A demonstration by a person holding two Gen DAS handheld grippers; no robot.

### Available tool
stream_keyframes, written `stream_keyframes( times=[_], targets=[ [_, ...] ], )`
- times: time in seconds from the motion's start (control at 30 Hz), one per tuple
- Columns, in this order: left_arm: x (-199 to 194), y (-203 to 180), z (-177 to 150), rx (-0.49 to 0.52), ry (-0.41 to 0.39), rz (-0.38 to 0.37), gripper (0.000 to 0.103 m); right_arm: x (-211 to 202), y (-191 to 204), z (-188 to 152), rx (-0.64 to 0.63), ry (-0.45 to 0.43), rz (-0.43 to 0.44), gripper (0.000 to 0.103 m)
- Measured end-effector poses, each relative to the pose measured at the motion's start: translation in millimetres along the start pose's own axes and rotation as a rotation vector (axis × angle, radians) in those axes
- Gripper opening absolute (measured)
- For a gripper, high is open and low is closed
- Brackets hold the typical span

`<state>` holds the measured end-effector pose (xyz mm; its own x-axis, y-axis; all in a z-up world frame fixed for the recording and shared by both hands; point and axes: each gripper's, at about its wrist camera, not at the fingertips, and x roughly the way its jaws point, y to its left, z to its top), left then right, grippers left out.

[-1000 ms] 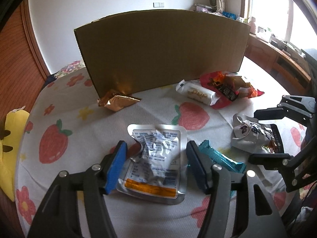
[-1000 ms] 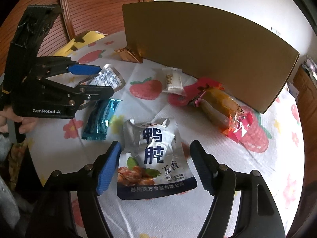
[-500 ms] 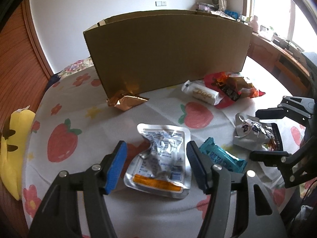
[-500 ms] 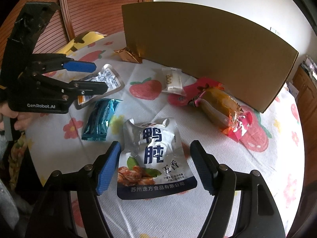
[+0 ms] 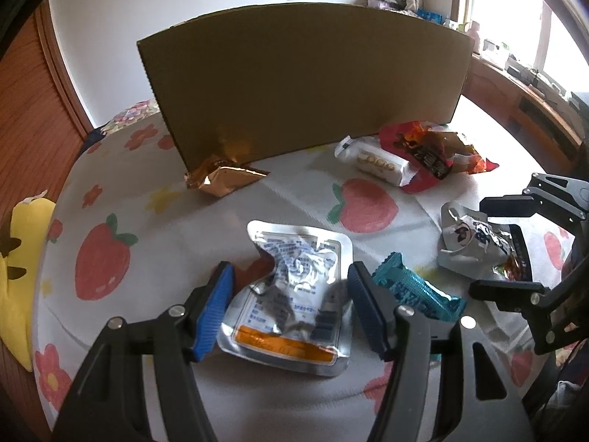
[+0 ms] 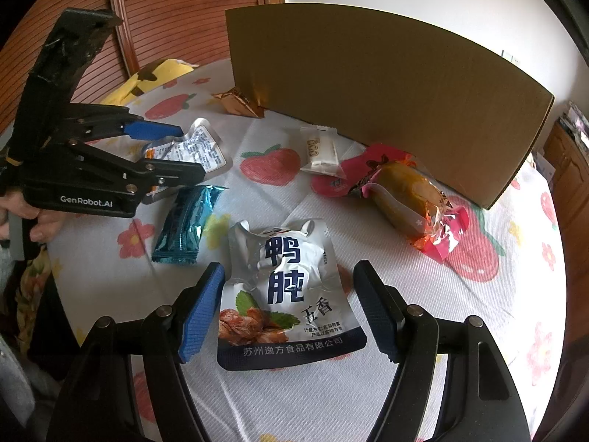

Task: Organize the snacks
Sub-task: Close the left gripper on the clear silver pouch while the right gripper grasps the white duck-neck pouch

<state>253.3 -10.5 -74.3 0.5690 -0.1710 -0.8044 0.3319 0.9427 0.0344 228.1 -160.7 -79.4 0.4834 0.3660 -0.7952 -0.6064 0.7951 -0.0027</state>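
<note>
My left gripper [image 5: 291,276] is open, its jaws on either side of a crumpled silver pouch with an orange stripe [image 5: 294,294] that lies on the tablecloth. My right gripper [image 6: 289,276] is open around a silver and navy pouch with Chinese lettering [image 6: 291,287], also lying flat. That pouch shows in the left wrist view [image 5: 475,243] between the right gripper's fingers. A teal wrapped bar [image 5: 416,291] [image 6: 187,221] lies between the two pouches. The left gripper shows in the right wrist view [image 6: 176,151] over the silver pouch [image 6: 195,147].
A tall cardboard box wall [image 5: 305,77] [image 6: 386,84] stands at the back. A gold foil packet [image 5: 224,180] lies at its left corner. A white biscuit pack [image 5: 375,162], a red packet [image 5: 423,154] and a wrapped bun [image 6: 408,195] lie by it. A yellow plush [image 5: 14,272] sits at the table's left edge.
The left gripper has drawn back and shifted slightly, so the silver pouch sits a little farther forward between its open jaws. The right gripper has barely moved.
</note>
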Motion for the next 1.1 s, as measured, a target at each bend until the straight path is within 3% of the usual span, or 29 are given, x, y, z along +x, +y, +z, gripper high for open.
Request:
stream_keyframes(
  times=[0.8,0.87,1.0,1.1],
  targets=[
    [7.8,-4.4,0.9,-0.008,-0.017,-0.055,0.069,-0.5,0.1,-0.4,0.001,-0.003,-0.002,0.074],
    [6.3,-5.5,-0.1,0.003,-0.021,-0.07,0.064,-0.5,0.1,-0.4,0.001,-0.003,-0.002,0.074],
    [-3.3,-6.9,-1.1,0.011,-0.042,-0.048,0.036,-0.4,0.2,-0.6,0.0,-0.003,-0.003,0.074],
    [-8.4,-1.9,-3.1,-0.011,-0.032,-0.082,0.035,-1.5,-0.4,-0.8,0.001,-0.003,-0.003,0.074]
  ],
)
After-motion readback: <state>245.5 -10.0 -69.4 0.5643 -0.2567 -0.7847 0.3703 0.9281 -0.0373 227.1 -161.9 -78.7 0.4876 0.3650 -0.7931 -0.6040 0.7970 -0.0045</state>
